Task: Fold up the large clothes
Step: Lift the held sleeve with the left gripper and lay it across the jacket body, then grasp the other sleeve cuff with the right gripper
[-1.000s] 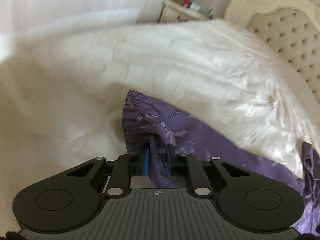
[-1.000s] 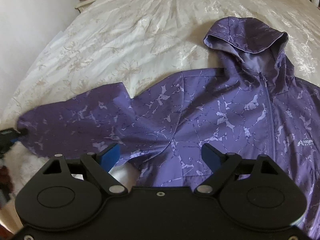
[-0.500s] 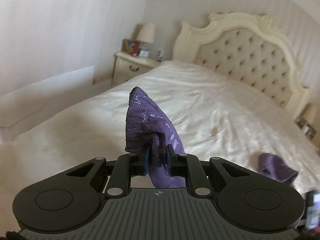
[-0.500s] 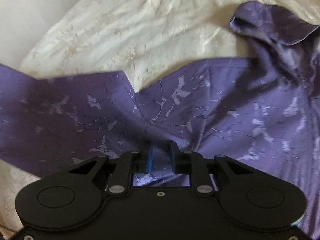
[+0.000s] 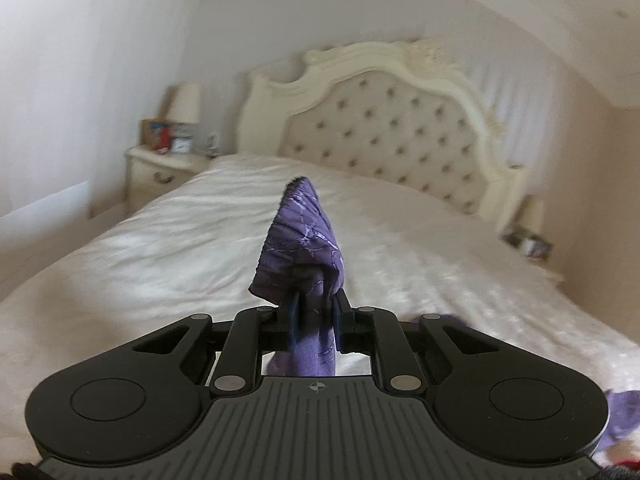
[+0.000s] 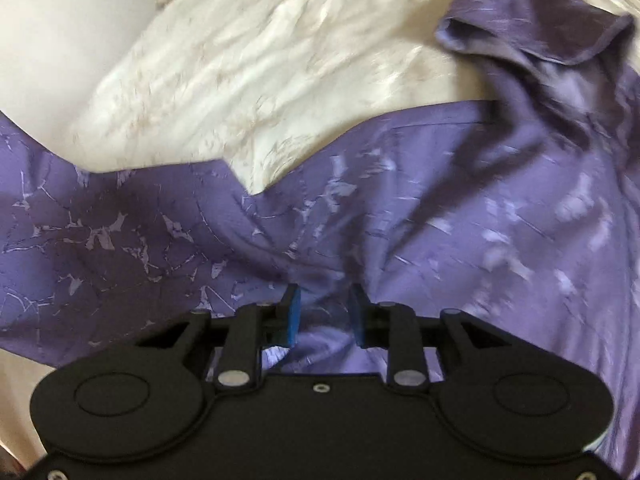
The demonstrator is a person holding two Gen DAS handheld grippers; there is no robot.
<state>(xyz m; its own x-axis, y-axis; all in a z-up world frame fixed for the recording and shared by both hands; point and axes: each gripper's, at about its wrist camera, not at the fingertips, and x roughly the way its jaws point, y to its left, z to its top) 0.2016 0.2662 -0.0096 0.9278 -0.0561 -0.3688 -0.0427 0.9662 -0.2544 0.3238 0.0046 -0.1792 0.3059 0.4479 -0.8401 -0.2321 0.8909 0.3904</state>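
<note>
Much of your view is smeared by motion: the bed (image 5: 168, 264) and headboard (image 5: 384, 128) look soft in the left wrist view, and the things on the nightstand (image 5: 160, 168) are too blurred to name. In the right wrist view the purple jacket (image 6: 440, 216) runs off the frame at both sides, so you cannot see where its sleeve (image 6: 88, 240) ends, and the hood (image 6: 536, 32) at the upper right is streaked. Your left gripper (image 5: 314, 312) is nearly closed, pinching a bunch of purple cloth (image 5: 300, 240) that stands up past the fingertips and hangs below them, above the bedspread. Your right gripper (image 6: 324, 304) sits low over the jacket near the underarm; its jaws are a little apart and have just been opening, with a fold of fabric between the blue pads (image 6: 294, 314), though you cannot tell whether they press on it. The jacket lies spread on the white bedspread (image 6: 240, 60).
</note>
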